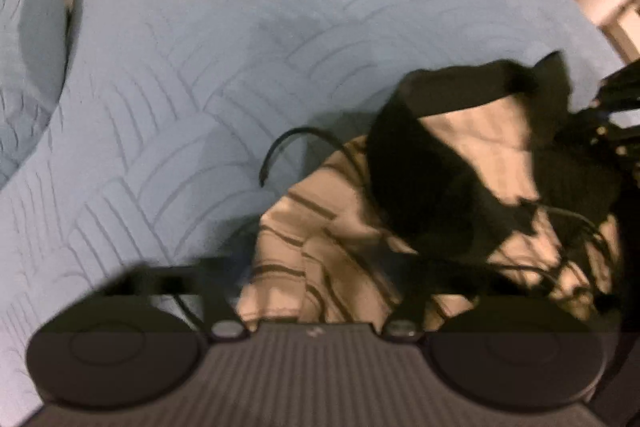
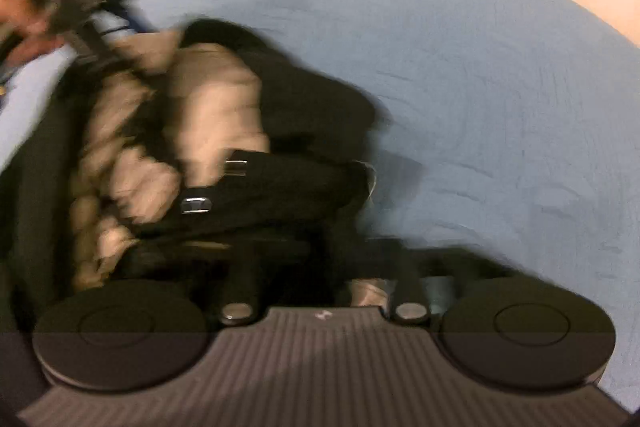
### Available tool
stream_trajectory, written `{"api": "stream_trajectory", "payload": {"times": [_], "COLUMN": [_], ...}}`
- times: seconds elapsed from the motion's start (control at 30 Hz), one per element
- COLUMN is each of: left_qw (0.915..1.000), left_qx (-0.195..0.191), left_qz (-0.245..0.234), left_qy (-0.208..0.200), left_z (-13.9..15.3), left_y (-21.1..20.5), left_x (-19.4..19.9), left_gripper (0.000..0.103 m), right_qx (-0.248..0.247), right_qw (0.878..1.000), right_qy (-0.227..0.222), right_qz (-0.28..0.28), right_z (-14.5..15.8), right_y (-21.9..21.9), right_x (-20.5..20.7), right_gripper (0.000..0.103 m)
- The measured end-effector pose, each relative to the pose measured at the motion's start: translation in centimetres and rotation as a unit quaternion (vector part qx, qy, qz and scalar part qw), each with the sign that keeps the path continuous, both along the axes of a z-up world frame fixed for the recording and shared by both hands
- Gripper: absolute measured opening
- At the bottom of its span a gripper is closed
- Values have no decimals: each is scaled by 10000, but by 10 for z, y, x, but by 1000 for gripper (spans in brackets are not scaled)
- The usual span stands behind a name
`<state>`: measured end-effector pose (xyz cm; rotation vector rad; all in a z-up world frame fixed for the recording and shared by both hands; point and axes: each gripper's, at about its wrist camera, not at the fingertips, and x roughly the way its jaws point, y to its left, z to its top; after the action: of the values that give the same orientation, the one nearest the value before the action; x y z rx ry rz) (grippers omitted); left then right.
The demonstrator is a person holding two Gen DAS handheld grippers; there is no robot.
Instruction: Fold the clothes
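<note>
Clothes lay bunched on the blue bedspread (image 1: 240,67): a beige striped garment (image 1: 320,247) with a black garment (image 1: 420,179) draped over it, at 4 o'clock in the left wrist view.

Left gripper (image 1: 316,291): fingers stood apart with striped cloth between them; whether it was pinched, cannot tell. Right gripper (image 2: 324,267): fingers lost in dark cloth and blur; jaw state, cannot tell.

Risks, as judged: a thin black cord (image 1: 288,143) looped over the pile could snag a finger. Two garments overlapping meant one lift could drag both. Motion blur suggested fast movement, so a shallow pinch could slip.

Right wrist view alone showed two metal buckles (image 2: 196,205) on the black garment and a hand (image 2: 24,15) at 10 o'clock. Left wrist view alone showed the stripes and the cord.
</note>
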<state>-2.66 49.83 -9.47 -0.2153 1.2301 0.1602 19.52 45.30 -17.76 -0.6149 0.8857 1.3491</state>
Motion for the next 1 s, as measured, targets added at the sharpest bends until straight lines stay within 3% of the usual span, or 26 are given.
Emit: {"api": "stream_trajectory", "payload": {"times": [0.13,0.27,0.3,0.37,0.5,0.57,0.63,0.83,0.9,1.0], "left_qw": [9960,9831,9818,9787,9710,9664,9613,9431,9469,9651], "left_qx": [741,1657,1698,1778,1937,2015,2091,2303,2096,1649], "left_qz": [-504,-681,-710,-767,-879,-935,-990,-1158,-1320,-1401], "left_qy": [69,-364,-468,-675,-1087,-1293,-1498,-2099,-2051,-1474], "left_z": [10,29,34,43,62,71,80,107,93,50], "left_y": [-26,-50,-55,-64,-83,-92,-102,-131,-146,-178], "left_x": [-16,-29,-34,-45,-66,-77,-87,-120,-151,-187], "left_gripper": [2,1,2,2,2,2,2,2,3,9], "right_qx": [109,303,351,471,714,998,1320,1964,1988,1837], "right_qw": [9986,9932,9896,9733,9375,9220,9152,8664,8565,8579], "right_qy": [-341,-1013,-1308,-2224,-3402,-3722,-3794,-4547,-4684,-4643], "right_qz": [393,494,485,331,-170,-387,-318,627,868,1212], "right_z": [14,31,35,44,68,90,105,107,102,86], "right_y": [-15,-30,-33,-37,-30,-36,-50,-140,-167,-211], "right_x": [-30,-54,-59,-63,-50,-49,-54,-137,-169,-218], "right_gripper": [7,6,6,6,5,6,6,6,6,7]}}
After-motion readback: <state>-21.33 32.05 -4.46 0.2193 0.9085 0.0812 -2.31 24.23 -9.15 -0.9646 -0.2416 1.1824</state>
